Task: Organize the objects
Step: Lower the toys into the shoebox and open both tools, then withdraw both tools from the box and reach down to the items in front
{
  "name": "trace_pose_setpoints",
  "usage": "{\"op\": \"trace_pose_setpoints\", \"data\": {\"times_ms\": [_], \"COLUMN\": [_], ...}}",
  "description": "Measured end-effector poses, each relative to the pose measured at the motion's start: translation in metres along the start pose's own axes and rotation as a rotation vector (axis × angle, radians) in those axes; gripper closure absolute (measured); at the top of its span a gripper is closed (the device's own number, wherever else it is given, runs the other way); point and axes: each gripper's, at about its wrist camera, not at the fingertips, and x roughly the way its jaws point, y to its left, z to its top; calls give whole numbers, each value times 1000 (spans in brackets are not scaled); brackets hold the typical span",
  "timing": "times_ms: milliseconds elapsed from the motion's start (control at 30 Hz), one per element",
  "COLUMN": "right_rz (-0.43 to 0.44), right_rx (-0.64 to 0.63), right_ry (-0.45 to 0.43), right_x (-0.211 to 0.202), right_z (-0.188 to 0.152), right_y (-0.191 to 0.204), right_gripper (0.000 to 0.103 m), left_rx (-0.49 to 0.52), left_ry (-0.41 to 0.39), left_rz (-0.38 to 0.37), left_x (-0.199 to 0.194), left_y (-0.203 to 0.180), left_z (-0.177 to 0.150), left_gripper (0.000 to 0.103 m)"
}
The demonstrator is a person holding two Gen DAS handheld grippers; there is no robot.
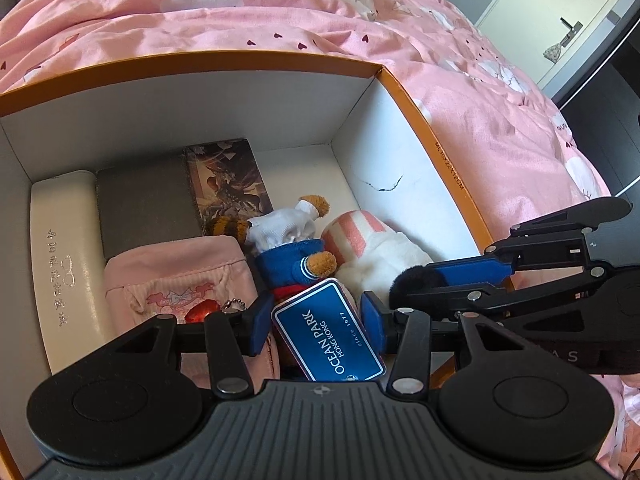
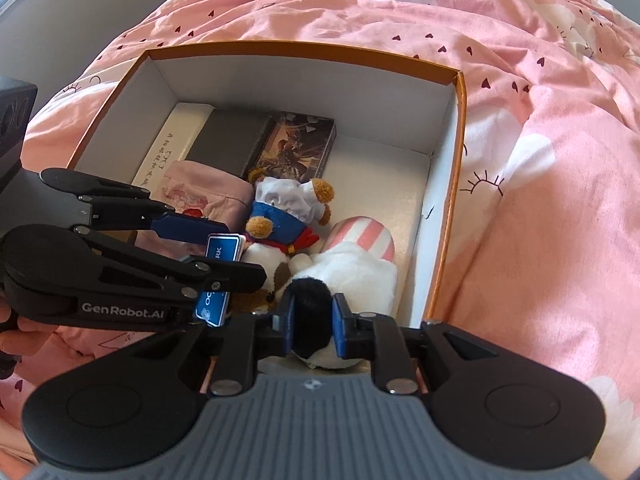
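Note:
An orange-rimmed white box (image 1: 440, 140) sits on the bed. In the left wrist view my left gripper (image 1: 318, 322) is low in the box, shut on a blue "Ocean Park Hong Kong" tin (image 1: 328, 332), with a blue pad on each long side. The tin (image 2: 220, 250) stands tilted over a sailor bear plush (image 1: 292, 248). My right gripper (image 2: 314, 320) is shut on the black furry tuft (image 2: 310, 296) of a white plush with a pink-striped part (image 2: 352, 268), which lies at the box's near right. The two grippers are close together, side by side.
Along the box's left side lie a white glasses case (image 1: 64, 256), a grey box (image 1: 144, 204), an illustrated card box (image 1: 228, 180) and a pink pouch (image 1: 176, 276). The far right of the box floor (image 2: 384, 176) is bare. A pink quilt (image 1: 280, 20) surrounds the box.

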Motion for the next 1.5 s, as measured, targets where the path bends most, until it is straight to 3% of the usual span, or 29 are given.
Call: {"op": "trace_pose_setpoints", "data": {"times_ms": [167, 333, 467, 633, 733, 833, 1067, 1300, 1500], "right_rz": [-16, -33, -44, -65, -121, -178, -287, -230, -203], "right_rx": [12, 33, 54, 89, 110, 113, 75, 148, 178], "right_ry": [-77, -182, -272, -390, -418, -414, -349, -297, -228], "right_x": [-20, -48, -69, -89, -90, -83, -50, -22, 4], "right_z": [-10, -28, -47, -75, -91, -106, -127, -126, -126], "right_y": [2, 9, 18, 31, 35, 36, 32, 21, 13], "right_gripper": [75, 71, 68, 56, 47, 41, 41, 42, 43], "left_rx": [-45, -24, -3, 33, 31, 5, -46, -72, -124], "left_ry": [-107, -215, -270, -310, -312, -288, -238, -176, -137], "left_rz": [6, 30, 37, 54, 68, 54, 40, 108, 73], "left_x": [-27, -62, -83, -96, -95, -89, -60, -35, -23], "left_y": [-4, -20, -37, -54, -56, -52, -40, -28, -12], "left_z": [-8, -19, -29, -51, -63, -77, -99, -107, -110], "left_gripper": [48, 48, 48, 47, 47, 48, 47, 47, 42]}}
